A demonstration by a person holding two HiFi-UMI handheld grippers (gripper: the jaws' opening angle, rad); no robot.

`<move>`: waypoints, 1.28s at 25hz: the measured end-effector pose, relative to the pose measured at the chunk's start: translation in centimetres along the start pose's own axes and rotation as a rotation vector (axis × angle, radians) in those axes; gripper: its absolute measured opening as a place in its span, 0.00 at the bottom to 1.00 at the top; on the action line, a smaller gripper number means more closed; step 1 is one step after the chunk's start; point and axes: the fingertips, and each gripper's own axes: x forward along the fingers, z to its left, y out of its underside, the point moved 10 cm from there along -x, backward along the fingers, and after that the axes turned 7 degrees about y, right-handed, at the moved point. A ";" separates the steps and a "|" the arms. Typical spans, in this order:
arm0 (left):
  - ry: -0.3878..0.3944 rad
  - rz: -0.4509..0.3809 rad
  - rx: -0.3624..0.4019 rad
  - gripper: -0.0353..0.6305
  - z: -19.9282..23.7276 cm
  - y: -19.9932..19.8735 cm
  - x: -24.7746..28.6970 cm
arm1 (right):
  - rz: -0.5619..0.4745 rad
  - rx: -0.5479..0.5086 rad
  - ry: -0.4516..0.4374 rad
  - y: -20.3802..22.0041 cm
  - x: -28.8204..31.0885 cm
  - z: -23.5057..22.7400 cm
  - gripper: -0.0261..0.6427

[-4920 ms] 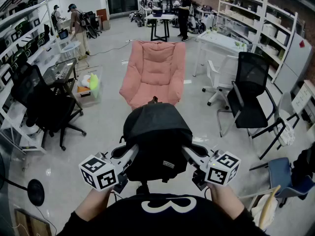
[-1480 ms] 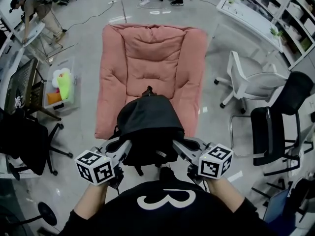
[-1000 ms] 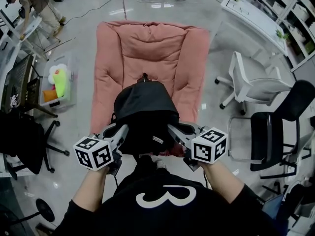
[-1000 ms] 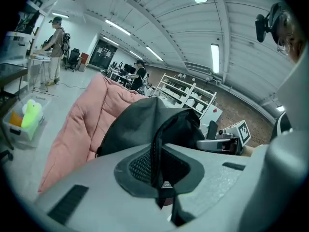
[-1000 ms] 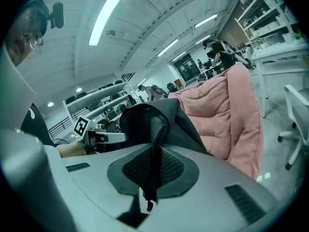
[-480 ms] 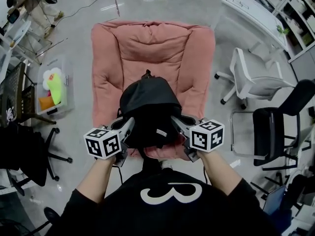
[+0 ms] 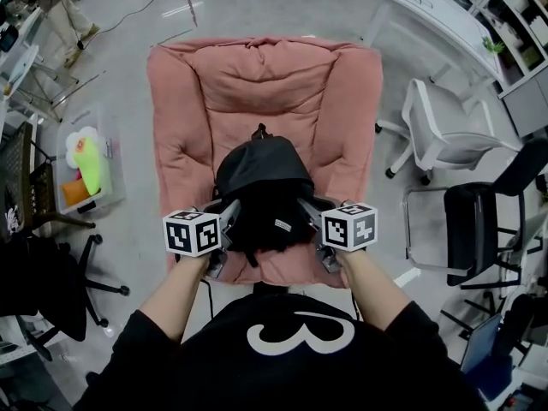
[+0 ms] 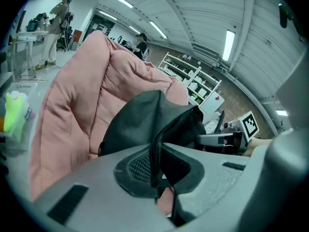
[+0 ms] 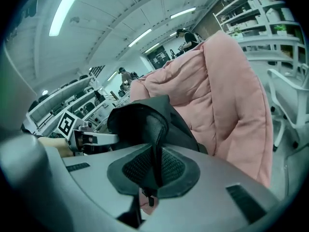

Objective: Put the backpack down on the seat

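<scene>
we clamp our left gripper (image 7: 229, 211) and right gripper (image 7: 306, 207) onto the straps of the black backpack (image 7: 259, 181), held over the pink armchair's (image 7: 265, 84) seat; its small label is unreadable.

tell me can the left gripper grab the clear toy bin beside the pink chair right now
Probably not. The left gripper is shut on the backpack over the pink chair, sharing it with the right gripper, and the bin sits on the floor beyond the chair's arm.
</scene>
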 end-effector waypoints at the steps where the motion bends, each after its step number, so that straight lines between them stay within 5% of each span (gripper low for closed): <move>1: 0.000 0.006 0.001 0.08 0.5 -0.1 0.5 | 0.001 0.009 0.006 0.0 0.5 -0.3 0.08; 16: -0.072 0.089 0.089 0.08 6.0 -2.3 6.0 | 0.036 -0.116 0.121 -1.3 7.5 -3.1 0.08; 22: -0.044 0.076 0.104 0.09 6.6 -2.4 6.1 | 0.016 -0.132 0.149 -1.4 8.1 -3.1 0.09; 28: -0.011 0.064 0.058 0.35 7.0 -2.2 5.4 | -0.020 -0.127 0.139 -2.0 7.6 -2.6 0.38; 32: 0.006 0.005 0.043 0.45 6.4 -2.0 3.7 | -0.077 -0.132 0.124 -2.1 5.9 -2.3 0.44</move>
